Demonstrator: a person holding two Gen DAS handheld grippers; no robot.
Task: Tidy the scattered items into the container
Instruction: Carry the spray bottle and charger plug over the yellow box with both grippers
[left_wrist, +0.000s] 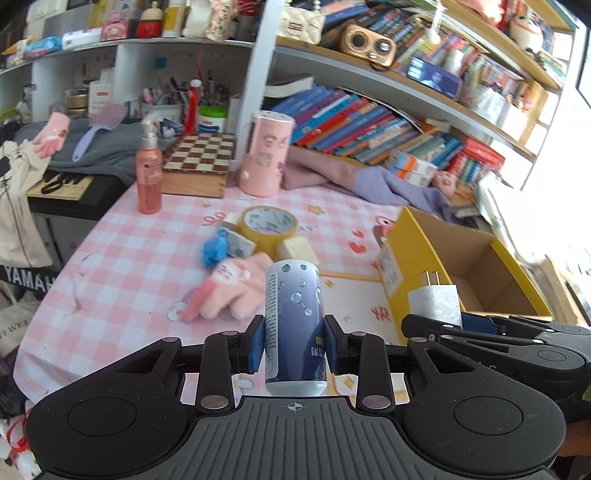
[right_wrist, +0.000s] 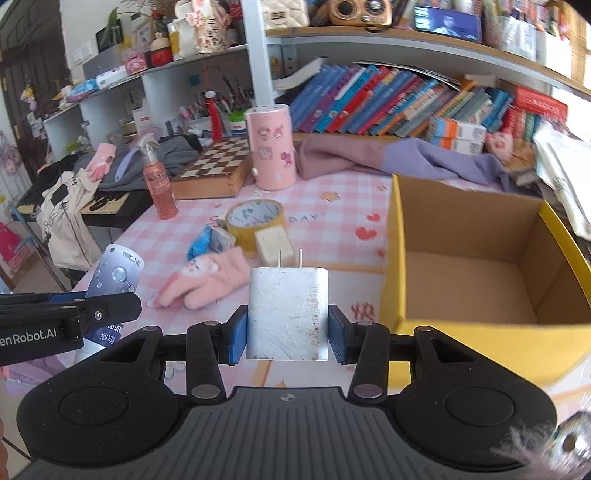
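Observation:
My left gripper (left_wrist: 294, 345) is shut on a blue and white can (left_wrist: 293, 325), held above the pink checked table; the can also shows in the right wrist view (right_wrist: 114, 275). My right gripper (right_wrist: 287, 326) is shut on a white plug charger (right_wrist: 288, 314), prongs up, just left of the open yellow cardboard box (right_wrist: 480, 332); the charger shows in the left wrist view (left_wrist: 434, 299) beside the box (left_wrist: 406, 258). On the table lie a pink glove (right_wrist: 207, 280), a tape roll (right_wrist: 255, 218), a cream block (right_wrist: 273, 242) and a blue packet (right_wrist: 207, 242).
A tall pink cylinder (right_wrist: 271, 147), a chessboard box (right_wrist: 214, 170) and a pink spray bottle (right_wrist: 160, 184) stand at the back. Purple cloth (right_wrist: 406, 158) lies behind the box. Bookshelves (left_wrist: 369, 122) line the rear wall.

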